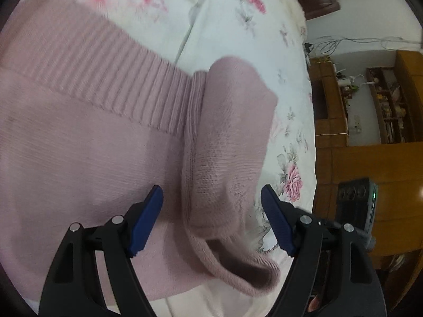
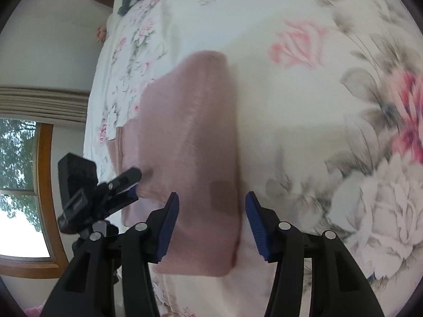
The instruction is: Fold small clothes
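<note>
Floral bedspread (image 2: pixel 304 105) fills the room's middle, with a pink knit sweater (image 1: pixel 79 145) spread on it. Soft and floppy, it should be pinched at the loose sleeve (image 1: pixel 224 145) beside its ribbed hem. Left gripper (image 1: pixel 211 219) and right gripper (image 2: pixel 211 216) both gape empty above the sweater.

Dusty-pink knit sweater (image 1: pixel 79 137) on white bedsheet (image 2: pixel 304 121) with pink roses.
</note>
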`<action>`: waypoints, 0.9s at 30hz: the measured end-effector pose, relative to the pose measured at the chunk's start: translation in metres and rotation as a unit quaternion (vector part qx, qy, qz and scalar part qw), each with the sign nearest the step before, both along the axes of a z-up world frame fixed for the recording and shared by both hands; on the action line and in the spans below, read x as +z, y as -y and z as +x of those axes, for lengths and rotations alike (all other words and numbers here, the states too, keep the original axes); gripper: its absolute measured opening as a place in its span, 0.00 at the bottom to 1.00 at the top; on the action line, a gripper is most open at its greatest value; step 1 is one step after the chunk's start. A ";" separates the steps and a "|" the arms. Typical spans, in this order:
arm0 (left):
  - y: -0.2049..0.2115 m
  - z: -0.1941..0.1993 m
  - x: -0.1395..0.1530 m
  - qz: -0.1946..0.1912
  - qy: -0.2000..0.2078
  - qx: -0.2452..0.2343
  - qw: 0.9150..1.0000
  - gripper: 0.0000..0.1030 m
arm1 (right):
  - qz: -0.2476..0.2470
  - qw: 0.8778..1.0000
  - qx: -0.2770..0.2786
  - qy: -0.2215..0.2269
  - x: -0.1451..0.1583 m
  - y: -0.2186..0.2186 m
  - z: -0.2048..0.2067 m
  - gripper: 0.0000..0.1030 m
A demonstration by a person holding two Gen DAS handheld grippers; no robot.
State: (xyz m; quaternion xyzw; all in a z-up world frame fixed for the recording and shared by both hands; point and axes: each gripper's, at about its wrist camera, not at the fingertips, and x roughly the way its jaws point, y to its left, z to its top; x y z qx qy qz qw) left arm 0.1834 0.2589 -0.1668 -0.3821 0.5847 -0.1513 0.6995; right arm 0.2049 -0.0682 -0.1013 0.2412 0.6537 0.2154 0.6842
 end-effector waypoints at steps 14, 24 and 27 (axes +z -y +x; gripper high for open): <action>0.029 0.009 -0.015 -0.038 -0.003 0.009 0.999 0.21 | -0.001 1.000 -0.006 -0.009 -0.015 0.015 -0.013 0.52; 0.009 -0.012 0.028 -0.048 0.070 0.020 0.996 0.16 | 0.007 1.000 -0.004 -0.004 -0.014 0.004 -0.021 0.54; -0.007 -0.017 0.042 -0.049 0.088 0.026 0.995 0.16 | 0.011 1.000 0.002 -0.001 -0.013 -0.007 -0.022 0.54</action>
